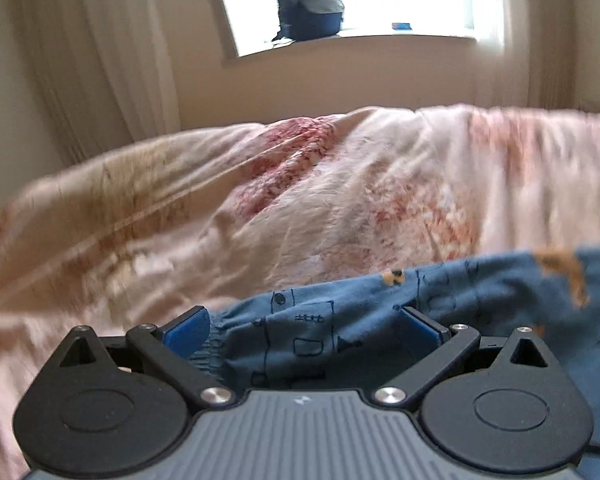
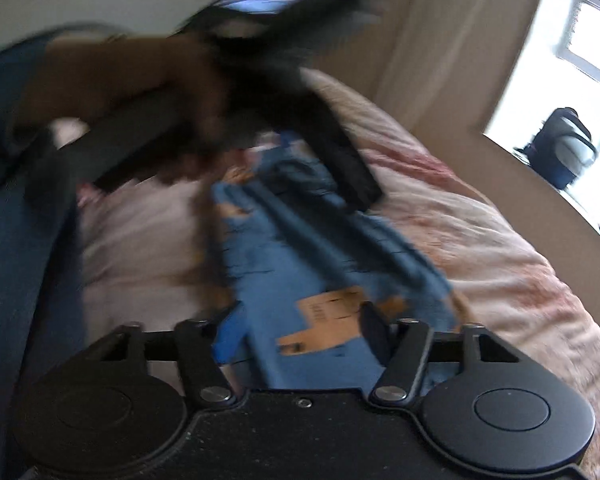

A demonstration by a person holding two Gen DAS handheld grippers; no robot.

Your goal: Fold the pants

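Blue patterned pants (image 1: 340,320) lie on a pink floral bed cover (image 1: 300,200). In the left wrist view my left gripper (image 1: 304,328) is open wide, and the elastic waistband end of the pants lies between its blue pads (image 1: 188,332) without being pinched. The right wrist view is blurred: the pants (image 2: 300,256) stretch away as a long strip with an orange patch (image 2: 332,316). My right gripper (image 2: 302,330) stands open over that patch, fabric between its fingers but not clamped. Farther along the pants, a hand (image 2: 132,80) holds the left gripper (image 2: 356,184).
A dark backpack (image 1: 310,4) sits on the windowsill behind the bed, also in the right wrist view (image 2: 560,148). Pale curtains (image 1: 100,60) hang to the left of the window. The person's jeans-clad leg (image 2: 16,260) fills the left edge. The bed cover (image 2: 480,240) is wrinkled.
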